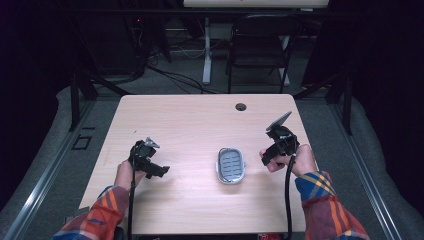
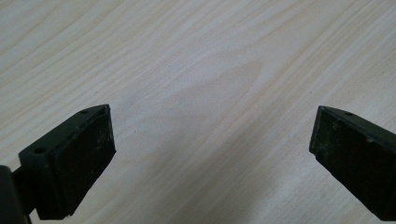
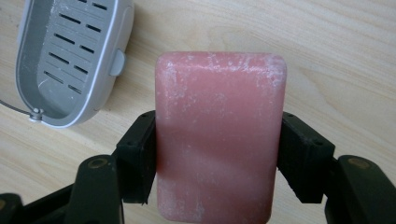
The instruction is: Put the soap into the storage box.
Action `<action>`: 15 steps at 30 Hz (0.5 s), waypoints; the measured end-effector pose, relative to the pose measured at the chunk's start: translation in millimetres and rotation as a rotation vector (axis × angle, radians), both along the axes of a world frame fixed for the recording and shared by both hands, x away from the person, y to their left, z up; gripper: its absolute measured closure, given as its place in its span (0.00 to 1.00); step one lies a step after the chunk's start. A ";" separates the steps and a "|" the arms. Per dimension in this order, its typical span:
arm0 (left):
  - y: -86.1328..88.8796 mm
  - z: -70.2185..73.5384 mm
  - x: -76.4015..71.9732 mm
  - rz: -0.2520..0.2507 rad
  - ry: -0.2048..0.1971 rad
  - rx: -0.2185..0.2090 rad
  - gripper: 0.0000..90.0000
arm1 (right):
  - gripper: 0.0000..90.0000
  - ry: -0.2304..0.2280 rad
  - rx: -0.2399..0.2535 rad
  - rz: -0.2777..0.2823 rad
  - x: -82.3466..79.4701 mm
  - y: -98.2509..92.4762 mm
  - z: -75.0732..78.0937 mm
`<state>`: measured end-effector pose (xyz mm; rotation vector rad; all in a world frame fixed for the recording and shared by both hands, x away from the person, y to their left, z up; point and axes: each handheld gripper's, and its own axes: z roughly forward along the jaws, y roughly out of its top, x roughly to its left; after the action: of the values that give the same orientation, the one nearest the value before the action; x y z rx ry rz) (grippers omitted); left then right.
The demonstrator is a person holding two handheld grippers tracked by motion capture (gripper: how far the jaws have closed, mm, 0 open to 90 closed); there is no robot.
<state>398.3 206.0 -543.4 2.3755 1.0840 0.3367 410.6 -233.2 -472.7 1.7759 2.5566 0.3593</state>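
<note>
**Slip risk: soap bar held by its side edges**

Right gripper clamps the pink soap bar across its width, above the table, near the empty grey soap dish. The bar looks slick and powdery, so it could slide out. Left gripper is wide open and holds nothing.

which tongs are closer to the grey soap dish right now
Right. The right tongs, shut on a pink soap bar, sit just beside the grey soap dish on its right. The left tongs, open and empty, are farther off to its left.
</note>
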 end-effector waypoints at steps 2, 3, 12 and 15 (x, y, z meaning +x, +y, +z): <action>0.1 0.1 0.0 -0.001 0.000 0.000 0.00 | 0.40 0.005 -0.002 0.007 0.8 1.2 1.5; 0.2 0.0 0.0 -0.002 0.000 0.001 0.00 | 0.40 0.001 -0.004 0.012 2.0 3.6 2.9; 0.0 0.3 -0.3 -0.004 -0.001 0.000 0.00 | 0.40 0.009 -0.021 0.047 6.2 15.6 9.0; 0.0 0.4 -0.4 -0.006 -0.002 -0.003 0.00 | 0.40 0.001 -0.020 0.045 6.4 19.7 10.3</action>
<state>398.0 206.1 -543.0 2.3743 1.0753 0.3351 417.0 -213.5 -462.3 1.7147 2.5950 0.3334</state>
